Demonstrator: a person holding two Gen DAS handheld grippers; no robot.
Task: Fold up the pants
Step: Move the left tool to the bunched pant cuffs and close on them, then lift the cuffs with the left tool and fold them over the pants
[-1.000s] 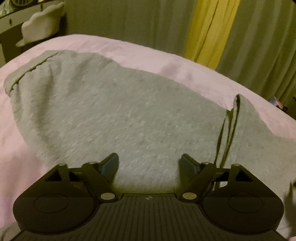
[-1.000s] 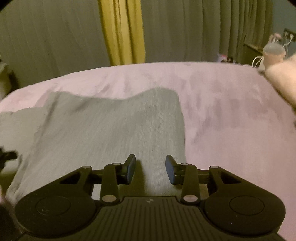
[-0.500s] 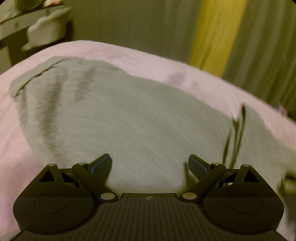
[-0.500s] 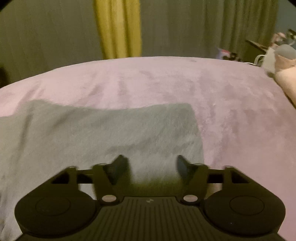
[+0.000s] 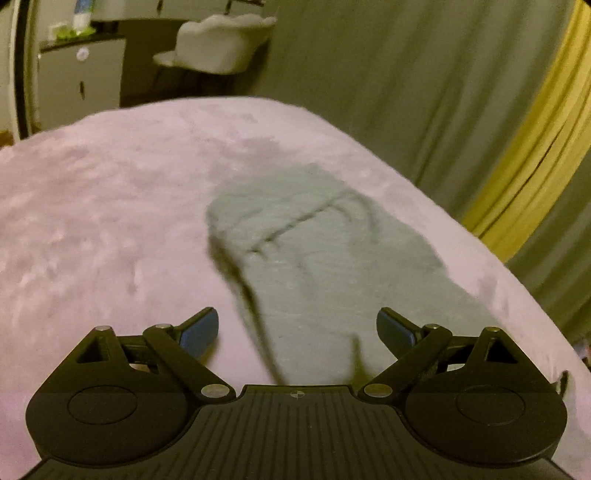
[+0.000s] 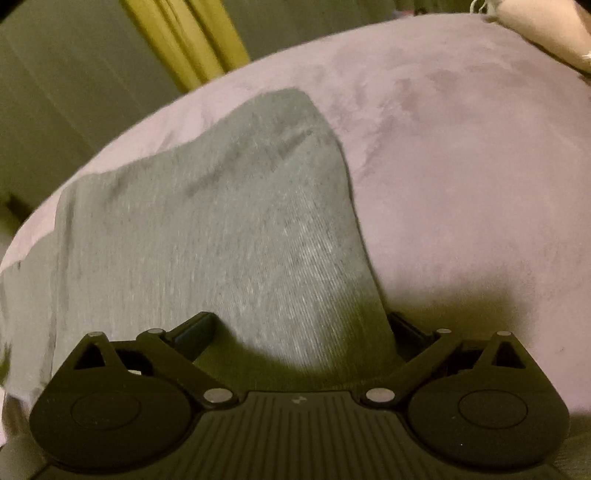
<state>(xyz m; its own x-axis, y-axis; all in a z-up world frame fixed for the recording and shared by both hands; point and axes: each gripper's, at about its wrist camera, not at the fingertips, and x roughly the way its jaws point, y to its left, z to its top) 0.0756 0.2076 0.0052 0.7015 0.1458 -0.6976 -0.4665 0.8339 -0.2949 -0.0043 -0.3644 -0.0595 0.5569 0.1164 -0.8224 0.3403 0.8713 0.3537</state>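
Grey pants lie flat on a pink blanket, running away from me toward the far edge, with a slanted crease near their far end. My left gripper hovers open over their near part: the left finger is above the blanket, the right finger above the fabric. In the right wrist view the pants fill the left half, with a corner at the top. My right gripper sits low over them with its jaws opening. Fabric lies between the fingers, and the pads are not pressing on it.
Grey-green curtains with a yellow strip hang behind the bed. A white chair and a cabinet stand at the back left. A pale cushion lies at the bed's far right. Bare blanket spreads right of the pants.
The left gripper swung sideways, so the pants now sit right of centre and more blanket shows. The right gripper's jaws widened from narrow to wide, and it dropped closer to the fabric and rolled.
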